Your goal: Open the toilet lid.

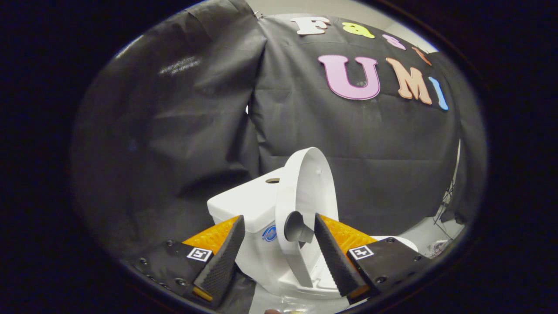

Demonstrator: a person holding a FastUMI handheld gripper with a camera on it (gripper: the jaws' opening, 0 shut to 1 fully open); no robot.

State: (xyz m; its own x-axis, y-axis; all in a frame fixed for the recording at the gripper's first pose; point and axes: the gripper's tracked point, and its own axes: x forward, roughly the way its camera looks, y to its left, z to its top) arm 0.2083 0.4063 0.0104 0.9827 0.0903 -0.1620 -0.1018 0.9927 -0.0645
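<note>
- While I hold my gripper (279,231) spread, its fingers flank the toilet lid (305,192) without pinching it.
- Lid stands raised, nearly upright, ahead of the white tank (246,203), bowl rim (320,279) below.

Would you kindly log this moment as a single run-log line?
gripper: open, touching nothing | toilet lid: raised upright, between and just beyond the fingers | tank: beside the lid | task: lid appears open

claw (277,237) fingers spread | raised lid (305,192) between | tank (248,200) behind
</note>
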